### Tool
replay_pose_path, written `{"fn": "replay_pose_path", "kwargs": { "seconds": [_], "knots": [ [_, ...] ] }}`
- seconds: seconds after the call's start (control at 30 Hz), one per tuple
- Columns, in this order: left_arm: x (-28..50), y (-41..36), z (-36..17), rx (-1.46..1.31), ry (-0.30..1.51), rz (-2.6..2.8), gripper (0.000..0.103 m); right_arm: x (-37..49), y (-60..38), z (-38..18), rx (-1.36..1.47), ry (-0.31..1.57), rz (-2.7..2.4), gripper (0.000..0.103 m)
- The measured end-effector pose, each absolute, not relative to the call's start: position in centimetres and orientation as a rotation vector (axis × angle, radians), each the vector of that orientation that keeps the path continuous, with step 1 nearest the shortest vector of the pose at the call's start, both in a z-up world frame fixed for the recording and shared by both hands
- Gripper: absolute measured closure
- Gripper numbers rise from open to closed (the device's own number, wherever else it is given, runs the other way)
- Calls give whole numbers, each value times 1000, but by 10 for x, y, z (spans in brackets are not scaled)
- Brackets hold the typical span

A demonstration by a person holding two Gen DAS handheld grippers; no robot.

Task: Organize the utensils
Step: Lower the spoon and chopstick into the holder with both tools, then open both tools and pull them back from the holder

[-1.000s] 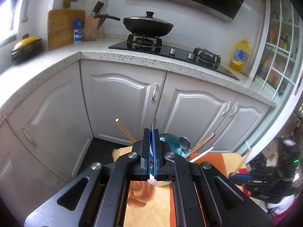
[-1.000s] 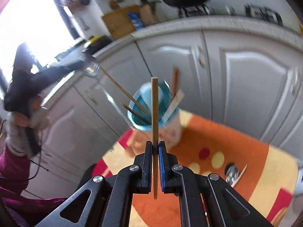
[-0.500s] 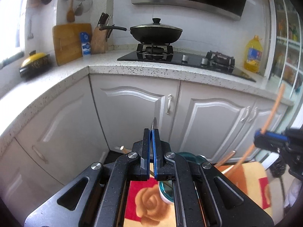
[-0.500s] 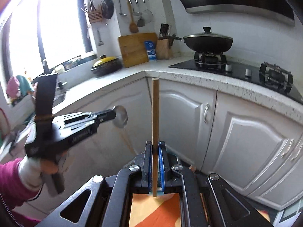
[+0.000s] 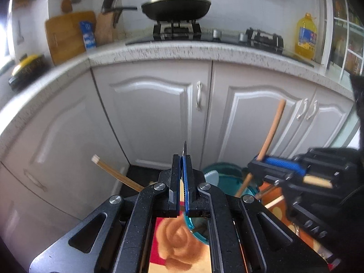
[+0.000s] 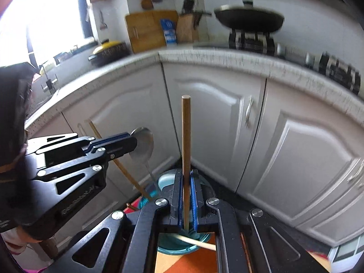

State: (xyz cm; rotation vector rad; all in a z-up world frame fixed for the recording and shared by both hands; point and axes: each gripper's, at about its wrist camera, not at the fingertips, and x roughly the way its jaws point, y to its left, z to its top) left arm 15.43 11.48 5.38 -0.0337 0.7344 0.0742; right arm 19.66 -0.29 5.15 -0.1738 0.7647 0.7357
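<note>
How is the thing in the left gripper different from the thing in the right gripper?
The left gripper holds a shiny metal spoon; the right gripper holds a brown wooden stick. The spoon has a wide round bowl and thin handle; the stick is evenly round. The spoon tilts; the stick stands upright. Both are clamped above the teal cup.

No text can be read: the oil bottle's (image 5: 306,36) blue label, the blue packet (image 6: 168,31) and embossed lettering on the left gripper (image 6: 134,144) are too blurred.
</note>
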Motion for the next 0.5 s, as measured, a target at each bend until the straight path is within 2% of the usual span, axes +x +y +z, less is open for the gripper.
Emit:
{"fn": "replay_pose_path", "kwargs": {
  "seconds": [0.13, 0.17, 0.2, 0.23, 0.27, 0.3, 0.37, 0.43, 0.5],
  "knots": [
    [157, 118, 45, -92, 781, 43, 102, 198, -5, 42, -175, 786, 727, 97],
    [156, 119, 45, -99, 785, 41, 102, 196, -9, 45, -170, 780, 729, 91],
    [155, 121, 46, -114, 788, 34, 101, 194, -11, 48, -167, 777, 729, 76],
    [153, 123, 48, -131, 787, 27, 99, 192, -14, 51, -162, 773, 728, 69],
    [151, 125, 52, -145, 782, 25, 95, 190, -18, 55, -154, 768, 729, 67],
    [149, 127, 54, -154, 778, 26, 91, 186, -22, 60, -147, 762, 733, 67],
    [143, 130, 62, -172, 766, 22, 77, 179, -28, 67, -151, 747, 725, 67],
    [137, 131, 68, -181, 752, 18, 70, 171, -34, 71, -156, 741, 730, 67],
    [129, 130, 75, -185, 737, 13, 69, 163, -38, 75, -161, 731, 727, 67]
  ]
}}
